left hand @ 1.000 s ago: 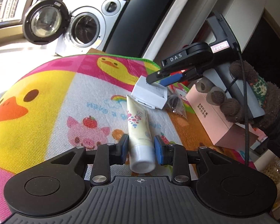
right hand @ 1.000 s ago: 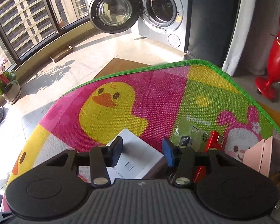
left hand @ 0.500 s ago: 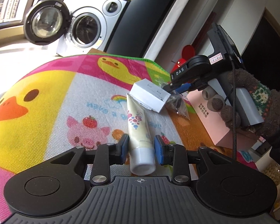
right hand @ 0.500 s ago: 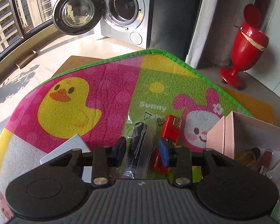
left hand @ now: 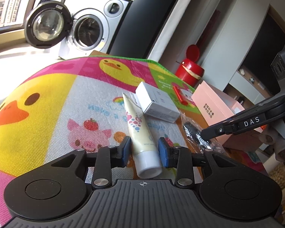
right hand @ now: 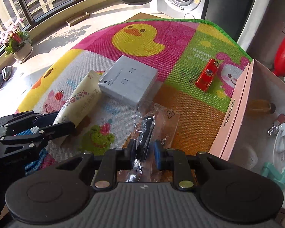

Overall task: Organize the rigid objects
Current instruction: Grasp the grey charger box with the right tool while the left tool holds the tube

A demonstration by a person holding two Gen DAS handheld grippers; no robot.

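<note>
Left wrist view shows a cream plastic tube with a white cap (left hand: pixel 142 142) lying on the colourful cartoon play mat (left hand: pixel 47 98), its capped end between the blue pads of the left gripper (left hand: pixel 144 150). The fingers (left hand: pixel 125 148) stand spread on either side of the tube's lower body with slight gaps; whether they touch it I cannot tell. Just beyond the tube's far end lies a flat white charger box (left hand: pixel 157 102), overlapping the tube's crimped tip.

To the right of the tube, a clear plastic bag holding a small black part (left hand: pixel 195 134) lies on the mat; the right gripper (left hand: pixel 205 134) comes in from the right, its tip at the bag. From the right wrist view, the right gripper (right hand: pixel 145 153) has its fingers (right hand: pixel 158 154) spread around the near end of that clear bag (right hand: pixel 152 125), the black part between the pads but not visibly clamped.

Farther out on the mat (right hand: pixel 142 38), a red lighter (right hand: pixel 208 75) lies by itself on the green patch, apart from the box (right hand: pixel 129 79) and the tube (right hand: pixel 79 100). An open pink cardboard box (right hand: pixel 235 110) stands at the mat's right side, with a small amber bottle (right hand: pixel 260 107) and a lipstick (right hand: pixel 279 118) inside. Beyond the mat stand a silver washing machine with its round door open (left hand: pixel 81 30) and a red bin (left hand: pixel 190 70).
</note>
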